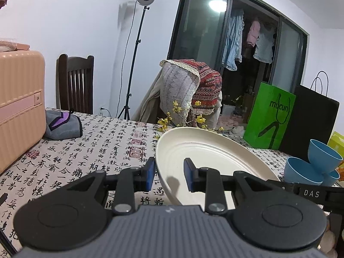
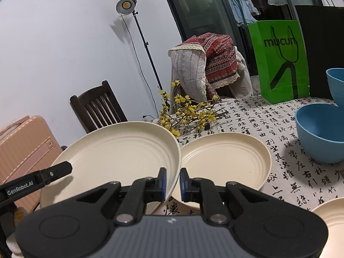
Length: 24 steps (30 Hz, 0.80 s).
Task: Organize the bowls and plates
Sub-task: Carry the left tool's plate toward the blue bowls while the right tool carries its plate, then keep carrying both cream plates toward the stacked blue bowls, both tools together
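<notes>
Both tongs straddle the rim of one round cream plate with moulded rings, which is lifted and tilted above the table. Left tongs (image 1: 169, 175) have their blue pads on either side of the near edge of this raised cream plate (image 1: 206, 150); a visible gap remains on the inner side, so I cannot tell whether they actually clamp it. Right tongs (image 2: 172, 183) sit with their pads close on both sides of the plate's right edge, seemingly pinching the raised plate (image 2: 116, 157), whose hollow holds nothing. One black finger of the left tool reaches in over its left rim in the right wrist view.

A second cream plate (image 2: 225, 161) of the same kind lies flat on the table just right of the raised one, its rim partly under it, and it too holds nothing. The rim of a third cream plate (image 2: 332, 215) shows at the lower right corner.

Blue round bowls stand to the right: a large blue bowl (image 2: 320, 133) with nothing visible inside, and another blue bowl (image 2: 336, 83) above it, tilted.

The table wears a white cloth printed with black calligraphy (image 1: 96, 150). Near its far edge lie a sprig of yellow blossoms (image 2: 189, 114), an upright green paper bag (image 2: 279, 60) and a black paper bag (image 1: 309, 120) beside it. A pink ribbed suitcase (image 1: 19, 107) stands at the left.
</notes>
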Available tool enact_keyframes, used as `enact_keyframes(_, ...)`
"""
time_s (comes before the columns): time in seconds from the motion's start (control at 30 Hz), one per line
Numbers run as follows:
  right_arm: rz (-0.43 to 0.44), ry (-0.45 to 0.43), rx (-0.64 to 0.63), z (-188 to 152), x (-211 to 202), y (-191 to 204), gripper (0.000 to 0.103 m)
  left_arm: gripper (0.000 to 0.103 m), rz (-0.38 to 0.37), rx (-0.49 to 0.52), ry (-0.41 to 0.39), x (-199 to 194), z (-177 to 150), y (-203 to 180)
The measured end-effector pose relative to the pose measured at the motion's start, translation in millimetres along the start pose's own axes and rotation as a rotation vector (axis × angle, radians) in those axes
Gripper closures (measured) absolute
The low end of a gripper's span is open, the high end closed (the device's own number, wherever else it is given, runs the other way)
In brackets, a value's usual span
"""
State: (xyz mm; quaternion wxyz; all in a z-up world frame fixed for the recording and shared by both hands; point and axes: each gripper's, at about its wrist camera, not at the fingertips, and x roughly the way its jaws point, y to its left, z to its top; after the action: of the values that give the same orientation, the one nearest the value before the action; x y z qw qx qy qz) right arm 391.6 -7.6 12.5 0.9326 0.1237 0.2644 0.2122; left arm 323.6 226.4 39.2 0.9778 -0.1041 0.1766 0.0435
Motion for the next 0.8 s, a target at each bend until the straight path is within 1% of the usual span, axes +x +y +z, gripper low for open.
enact_keyframes(0.4,-0.008,-0.013,0.011,-3,-19,-8,0.091,0.074,-0.012,0.006,-0.001,-12,-5,-12)
enact_keyframes(0.8,-0.018,-0.027,0.024,-5,-39,-19,0.091,0.074,-0.026,0.025,-0.007,-26,-8,-33)
